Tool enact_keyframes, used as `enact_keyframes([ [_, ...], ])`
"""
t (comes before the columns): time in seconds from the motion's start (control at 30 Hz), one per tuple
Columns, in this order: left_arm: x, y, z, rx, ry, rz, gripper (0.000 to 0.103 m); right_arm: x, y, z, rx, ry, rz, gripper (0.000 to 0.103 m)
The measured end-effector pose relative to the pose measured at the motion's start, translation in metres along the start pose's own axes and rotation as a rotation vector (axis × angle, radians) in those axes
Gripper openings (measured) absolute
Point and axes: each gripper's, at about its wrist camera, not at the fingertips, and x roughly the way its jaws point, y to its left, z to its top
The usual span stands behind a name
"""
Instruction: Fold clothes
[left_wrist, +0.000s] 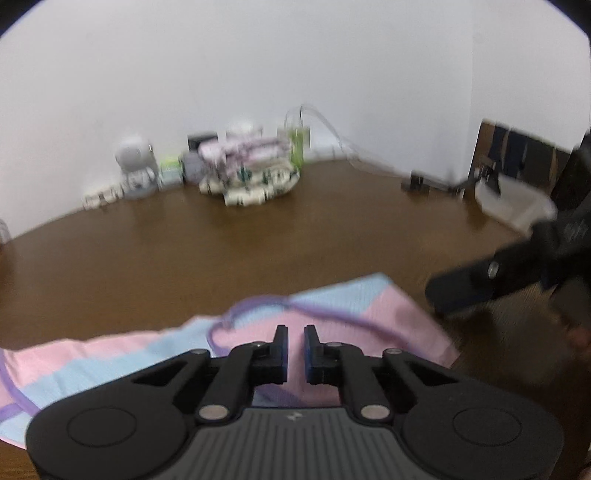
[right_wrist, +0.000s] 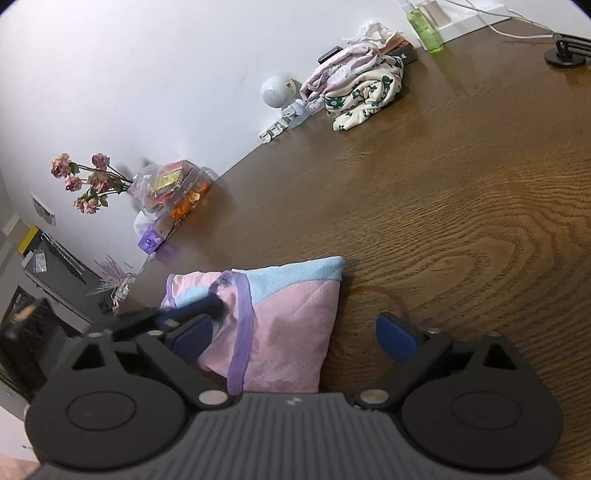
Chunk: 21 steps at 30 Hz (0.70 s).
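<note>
On the brown surface (right_wrist: 461, 192) we see a pink-blue garment (right_wrist: 288, 325); our left hand-held gripper (left_wrist: 294, 347) is nearly clenched above it, our right hand-held gripper (right_wrist: 295, 336) released.

2 wrist views, close, sharing garment (left_wrist: 332, 317)
</note>
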Motion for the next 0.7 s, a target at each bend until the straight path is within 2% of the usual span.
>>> enact_keyframes([
  [0.17, 0.008, 0.006, -0.004, -0.019, 0.014, -0.013, 0.008, 0.011, -0.003, -0.002, 0.048, 0.013, 0.025, 0.067],
  [0.23, 0.008, 0.005, -0.005, -0.021, 0.012, -0.016, 0.009, 0.015, -0.007, -0.003, 0.075, 0.022, 0.033, 0.046],
  [0.33, 0.008, 0.006, -0.005, -0.027, 0.009, -0.022, 0.009, 0.020, -0.012, -0.006, 0.117, 0.030, 0.041, 0.021],
  [0.47, 0.007, 0.007, -0.005, -0.037, 0.006, -0.029, 0.009, 0.022, -0.014, -0.007, 0.143, 0.034, 0.035, 0.018],
  [0.53, 0.007, 0.006, -0.005, -0.039, 0.007, -0.026, 0.009, 0.021, -0.012, -0.004, 0.135, 0.040, 0.031, 0.007],
  [0.6, 0.007, 0.003, -0.004, -0.045, 0.010, -0.026, 0.009, 0.015, -0.009, 0.001, 0.121, 0.041, 0.036, 0.006],
  [0.7, 0.011, -0.006, 0.002, -0.066, 0.025, -0.082, 0.012, 0.005, -0.004, 0.010, 0.099, 0.042, 0.043, 0.005],
])
